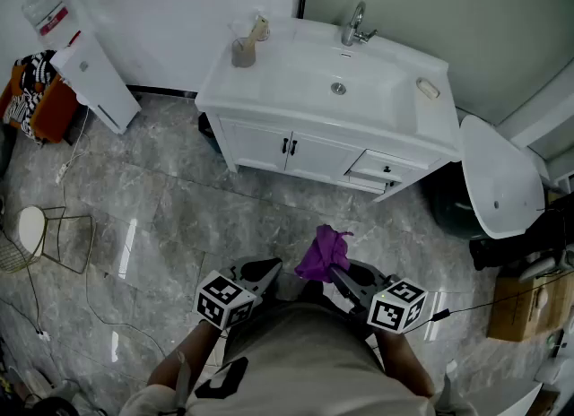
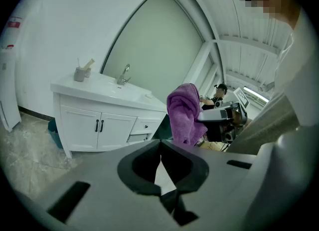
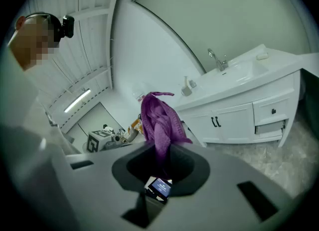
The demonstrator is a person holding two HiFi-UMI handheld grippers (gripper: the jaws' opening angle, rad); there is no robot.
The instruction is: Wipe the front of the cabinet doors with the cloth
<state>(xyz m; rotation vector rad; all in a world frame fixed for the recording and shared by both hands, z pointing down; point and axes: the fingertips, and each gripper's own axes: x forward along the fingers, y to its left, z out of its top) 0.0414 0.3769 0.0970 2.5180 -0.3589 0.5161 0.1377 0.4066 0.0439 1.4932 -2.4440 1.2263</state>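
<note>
The white vanity cabinet stands across the room, its two doors shut with dark handles; these doors also show in the left gripper view, and the same doors in the right gripper view. A purple cloth sticks up from my right gripper, which is shut on it. The cloth rises bunched out of the right gripper. My left gripper is beside it, shut and holding nothing. From the left gripper I see the cloth hanging to the right.
The sink top carries a faucet, a cup and soap. A drawer right of the doors sits slightly open. A toilet is at the right, a water dispenser and wire stool at the left. Marble floor lies between.
</note>
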